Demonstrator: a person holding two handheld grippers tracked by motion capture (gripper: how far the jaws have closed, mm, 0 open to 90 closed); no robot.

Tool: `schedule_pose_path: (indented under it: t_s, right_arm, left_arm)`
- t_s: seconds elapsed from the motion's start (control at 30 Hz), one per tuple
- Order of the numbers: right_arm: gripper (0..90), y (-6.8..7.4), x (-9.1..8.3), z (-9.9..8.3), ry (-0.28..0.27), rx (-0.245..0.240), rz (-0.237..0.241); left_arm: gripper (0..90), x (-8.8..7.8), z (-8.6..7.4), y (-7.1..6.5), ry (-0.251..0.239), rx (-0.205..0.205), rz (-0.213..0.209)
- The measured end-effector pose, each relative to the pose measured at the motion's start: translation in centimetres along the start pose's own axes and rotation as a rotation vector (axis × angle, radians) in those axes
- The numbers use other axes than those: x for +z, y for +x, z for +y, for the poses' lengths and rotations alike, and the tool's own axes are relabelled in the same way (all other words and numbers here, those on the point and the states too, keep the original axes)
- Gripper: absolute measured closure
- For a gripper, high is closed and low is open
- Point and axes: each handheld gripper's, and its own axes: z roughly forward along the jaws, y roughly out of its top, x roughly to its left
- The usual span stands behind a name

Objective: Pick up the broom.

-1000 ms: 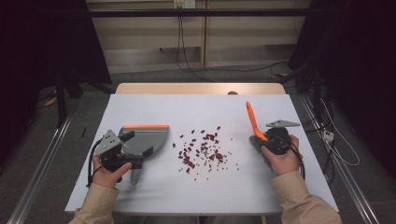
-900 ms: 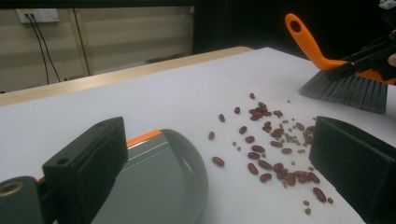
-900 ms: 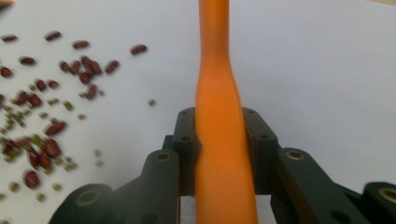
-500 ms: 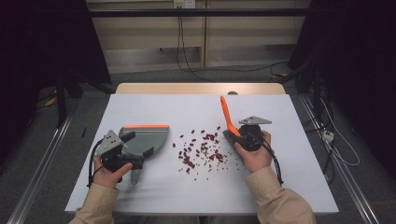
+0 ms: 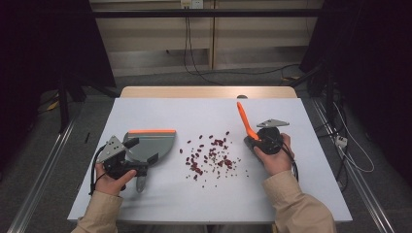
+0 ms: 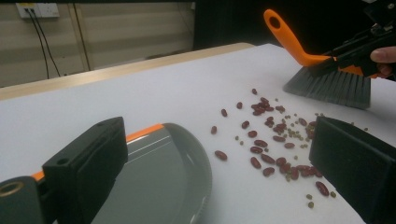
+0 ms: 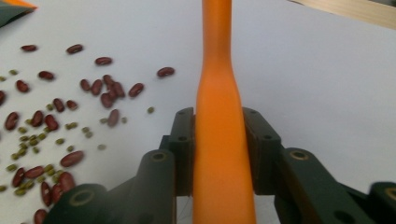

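Observation:
A scatter of red beans and small green ones [image 5: 211, 155] lies mid-table, and shows in the gripper views as beans [image 6: 271, 140] and beans [image 7: 51, 121]. To their left rests a grey dustpan [image 5: 153, 143] with an orange lip. My left gripper [image 5: 141, 151] sits at its near-left side, and its jaws stand wide apart over the dustpan [image 6: 154, 177]. My right gripper [image 5: 250, 138] is shut on the orange-handled brush [image 5: 243, 119] just right of the beans. The handle [image 7: 219, 70] runs up between its jaws. The grey bristles [image 6: 327, 88] hover at the pile's far edge.
The white tabletop [image 5: 194, 204] has a wooden strip [image 5: 209, 92] along its far edge. Cables [image 5: 194, 63] trail on the floor behind, and metal rails [image 5: 43, 179] run down both sides of the table.
My right gripper carried the brush left toward the beans, then eased slightly back to the right. The left gripper and the dustpan have stayed put.

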Motion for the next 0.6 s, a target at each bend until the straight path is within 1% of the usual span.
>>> schedule_pose_path:
  t_s: [0.03, 0.07, 0.1, 0.13, 0.17, 0.23, 0.3, 0.33, 0.37, 0.4, 0.47, 0.5, 0.53, 0.6]
  right_arm:
    - [63.1, 0.1, -0.1, 0.1, 0.006, -0.003, 0.011]
    - [63.1, 0.3, -0.3, 0.2, 0.002, -0.019, 0.001]
    - [61.9, 0.4, -0.6, 0.4, 0.0, -0.046, -0.007]
    - [60.8, 0.5, -0.9, 0.5, 0.002, -0.06, -0.003]
    - [61.7, 0.5, -1.1, 0.5, 0.004, -0.069, 0.002]
    - [64.5, 0.4, -1.3, 0.4, 0.018, -0.106, 0.008]
    - [69.5, 0.3, -1.4, 0.1, 0.052, -0.123, -0.006]
    - [70.1, 0.3, -1.3, 0.0, 0.07, -0.129, -0.013]
    - [70.5, 0.1, -1.3, -0.2, 0.071, -0.121, -0.015]
    - [70.8, -0.1, -1.3, -0.3, 0.054, -0.093, -0.003]
    - [71.0, -0.2, -1.3, -0.6, 0.024, -0.063, 0.05]
    - [71.0, 0.0, -1.3, -0.7, 0.023, -0.056, 0.056]
    - [71.1, 0.2, -1.3, -0.8, 0.018, -0.071, 0.046]
    - [71.1, 0.8, -1.4, -1.0, 0.005, -0.072, 0.042]
  left_arm:
    - [4.3, 0.0, 0.0, 0.0, 0.004, 0.003, 0.0]
    - [4.3, 0.0, -0.1, 0.0, 0.007, 0.001, -0.001]
    - [4.3, 0.0, -0.1, 0.0, 0.009, 0.002, -0.003]
    - [4.3, -0.1, -0.2, 0.0, 0.011, 0.006, -0.003]
    - [4.3, -0.1, -0.2, 0.0, 0.012, 0.006, -0.002]
    - [4.3, -0.2, -0.3, 0.1, 0.007, -0.004, -0.003]
    - [4.3, -0.3, -0.4, 0.1, 0.014, -0.004, 0.002]
    - [4.3, -0.3, -0.4, 0.1, 0.012, -0.006, 0.004]
    - [4.3, -0.4, -0.4, 0.1, 0.012, -0.005, 0.003]
    - [4.3, -0.4, -0.5, 0.1, 0.013, -0.004, 0.003]
    - [4.5, -0.6, -0.5, 0.2, 0.015, -0.005, 0.005]
    - [4.5, -0.6, -0.6, 0.2, 0.013, -0.005, 0.007]
    - [4.5, -0.7, -0.6, 0.3, 0.014, -0.003, 0.01]
    - [4.5, -0.7, -0.6, 0.3, 0.013, -0.007, 0.009]
